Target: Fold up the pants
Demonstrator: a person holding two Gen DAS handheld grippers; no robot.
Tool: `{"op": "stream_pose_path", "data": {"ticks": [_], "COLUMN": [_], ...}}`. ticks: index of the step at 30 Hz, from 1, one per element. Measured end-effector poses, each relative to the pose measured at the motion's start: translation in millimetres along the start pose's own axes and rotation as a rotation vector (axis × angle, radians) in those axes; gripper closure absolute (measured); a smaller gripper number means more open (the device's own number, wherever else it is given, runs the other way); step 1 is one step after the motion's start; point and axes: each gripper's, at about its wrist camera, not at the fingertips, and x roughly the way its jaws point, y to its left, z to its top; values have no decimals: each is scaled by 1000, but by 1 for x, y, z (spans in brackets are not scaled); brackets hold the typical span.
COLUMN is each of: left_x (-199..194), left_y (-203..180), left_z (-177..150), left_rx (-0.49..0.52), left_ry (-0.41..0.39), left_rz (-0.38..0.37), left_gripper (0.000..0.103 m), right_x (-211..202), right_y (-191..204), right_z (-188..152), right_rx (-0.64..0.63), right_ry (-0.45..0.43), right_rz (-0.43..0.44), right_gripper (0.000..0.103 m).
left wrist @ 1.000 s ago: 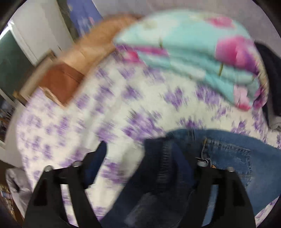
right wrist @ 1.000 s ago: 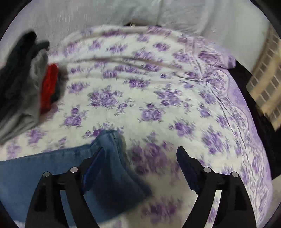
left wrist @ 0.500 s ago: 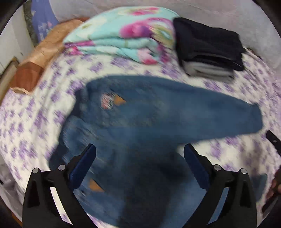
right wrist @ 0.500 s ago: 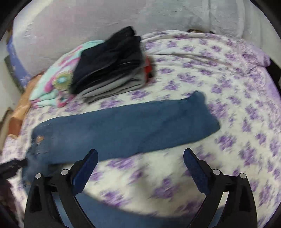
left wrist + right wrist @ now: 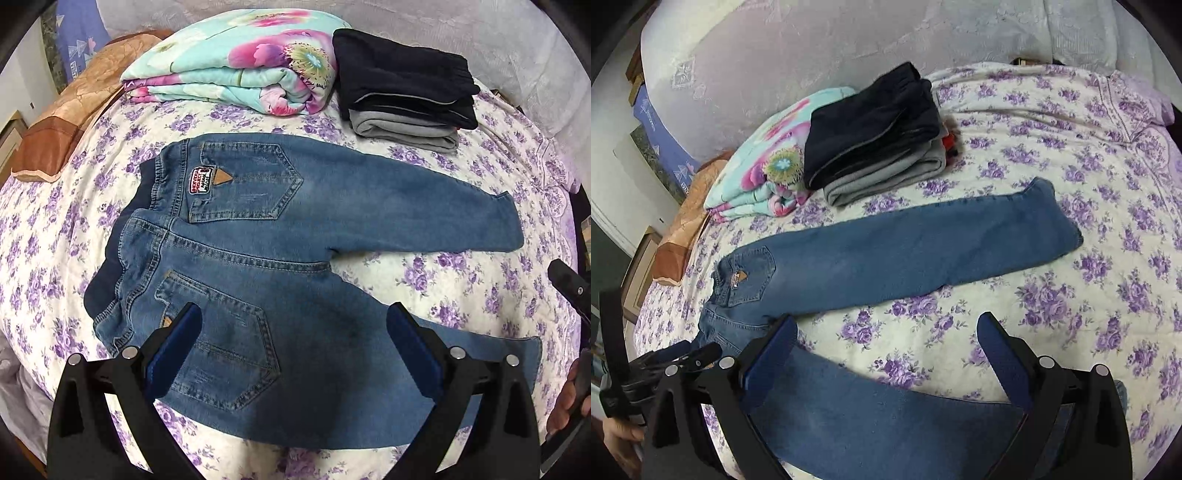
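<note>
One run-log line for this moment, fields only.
jeans: flat on bed, legs spread, unfolded | left claw: open above seat | right claw: open above near leg

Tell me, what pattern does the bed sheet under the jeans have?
Purple flowers on a white bed sheet, seen best in the right wrist view.

The floral bed (image 5: 443,280) carries spread jeans (image 5: 258,258), a folded quilt (image 5: 236,81) and stacked clothes (image 5: 402,99).

A home bedroom: a bed under a purple-flowered sheet (image 5: 461,280), bearing a folded floral blanket (image 5: 236,79) and stacked folded clothes (image 5: 402,96).
</note>
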Motion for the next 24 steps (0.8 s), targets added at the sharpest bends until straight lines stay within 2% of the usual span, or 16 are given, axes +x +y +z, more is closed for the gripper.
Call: {"op": "stream_pose_path", "data": {"ticks": [8,12,16,18,20,22,24], "left_x": [-6,2,13,15,18,20,23], "left_y": [-11,-5,5,8,11,14,16], "left_z": [-1,-2,-8,-10,-10,-9,-6], "left_rx": [54,57,32,26,28,23,16], "left_ry": [-11,0,34,36,42,44,43], "left_rz": [-11,3,-1,1,9,18,24], "left_gripper": [6,6,6,6,6,6,6], "right_x": [-1,13,40,64,92,132,166], "right_y": [9,9,25,45,64,82,102], "right_z": [-2,0,9,19,29,41,50], "right_rx": [-31,-47,-136,-231,-285,-265,-273], "right_ry": [1,11,2,7,68,164,201], "right_rz": [-8,-45,-4,72,117,188,199], "right_gripper": [4,4,4,14,54,73,71]}}
